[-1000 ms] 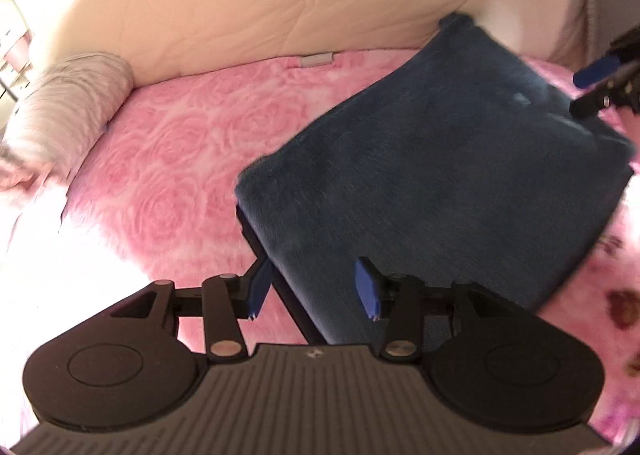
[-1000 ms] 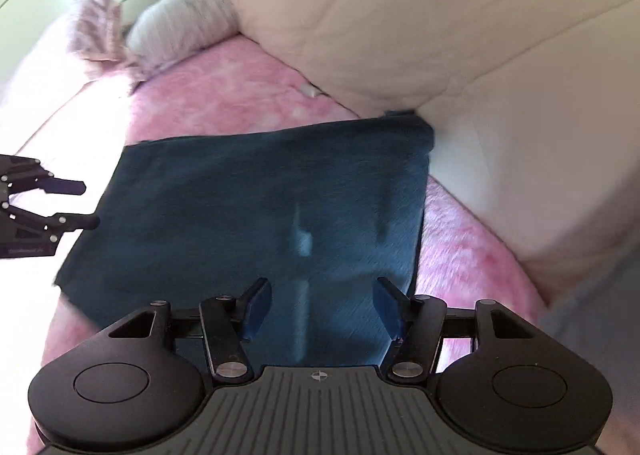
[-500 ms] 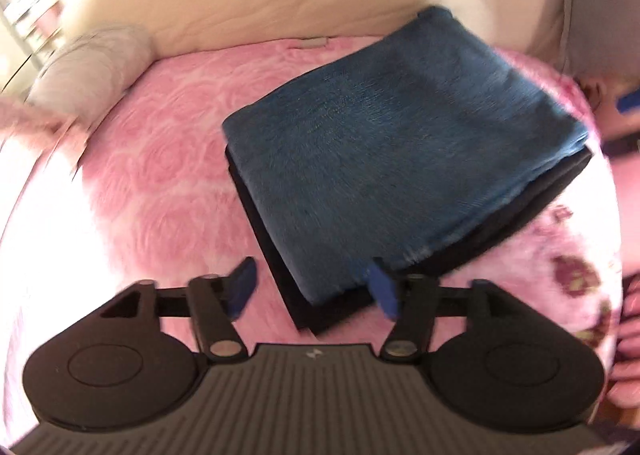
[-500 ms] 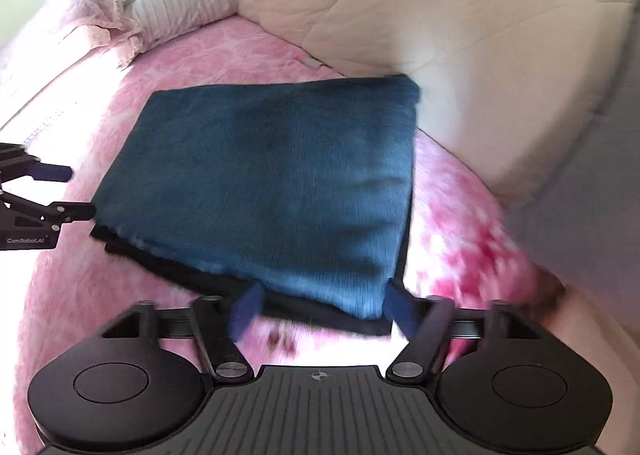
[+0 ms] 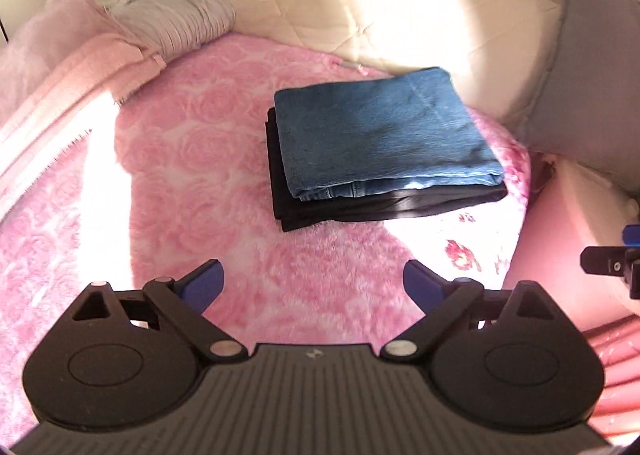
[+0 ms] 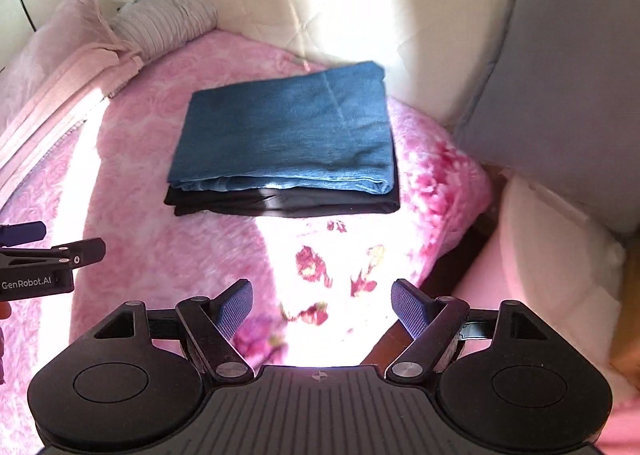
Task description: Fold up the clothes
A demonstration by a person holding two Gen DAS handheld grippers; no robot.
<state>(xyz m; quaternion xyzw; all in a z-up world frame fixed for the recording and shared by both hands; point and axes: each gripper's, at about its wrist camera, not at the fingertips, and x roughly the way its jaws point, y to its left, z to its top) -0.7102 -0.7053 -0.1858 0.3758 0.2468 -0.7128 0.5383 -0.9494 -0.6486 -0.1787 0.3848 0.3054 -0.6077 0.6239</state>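
Note:
Folded blue jeans (image 5: 380, 135) (image 6: 288, 135) lie flat on top of a folded black garment (image 5: 360, 207) (image 6: 280, 205), stacked on the pink rose-patterned blanket (image 5: 192, 183) (image 6: 132, 191). My left gripper (image 5: 312, 283) hovers well back from the stack, its jaws still opening, nothing between them. My right gripper (image 6: 322, 307) is open and empty, also drawn back from the stack. The left gripper's fingers (image 6: 52, 251) show at the left edge of the right wrist view; the right gripper's fingers (image 5: 612, 261) show at the right edge of the left wrist view.
A cream quilted headboard (image 5: 360, 7) (image 6: 340, 3) rises behind the stack. A striped pillow (image 5: 176, 23) (image 6: 164, 21) and a pink pillow (image 5: 60, 67) lie at the far left. A grey cushion (image 5: 592, 75) (image 6: 560, 75) stands to the right, by the bed's edge.
Both grippers have let go of the jeans, opened wide and pulled back and up. The stack now looks smaller and farther off in both views.

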